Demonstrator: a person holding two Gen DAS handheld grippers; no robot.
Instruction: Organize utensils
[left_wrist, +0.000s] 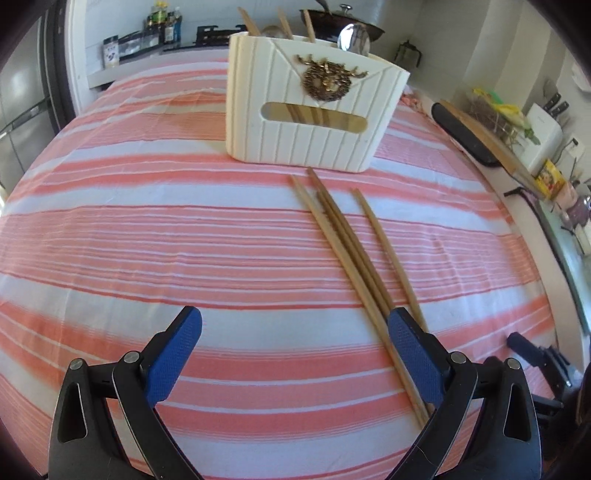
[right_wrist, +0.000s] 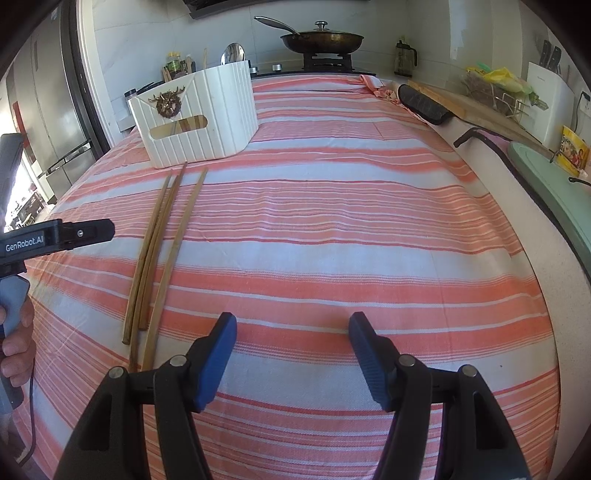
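- A kitchen counter is covered by a cloth (right_wrist: 332, 229) striped in coral and white; behind its far edge a lidded pan (right_wrist: 322, 40) sits on a stove, and a fridge (right_wrist: 44, 110) stands off the cloth's left side.
- A white caddy (left_wrist: 314, 110) stands upright near the far edge, already holding several wooden sticks and a metal spoon (left_wrist: 352, 37).
- Four loose chopsticks (left_wrist: 343, 240) lie flat on the cloth just in front of the caddy, three bunched together and one slightly apart, their tips close to the caddy's base.
- The left gripper (left_wrist: 295, 354) hangs over the near part of the cloth with its jaws spread wide and nothing between them; its right finger overlaps the chopsticks' near ends.
- The right gripper (right_wrist: 293, 354) hovers over bare cloth to the right of the chopsticks, jaws parted and empty.
- Along the right edge sit a cutting board (right_wrist: 476, 107), a black wrist rest (right_wrist: 424, 101) and a knife block (right_wrist: 550, 99).
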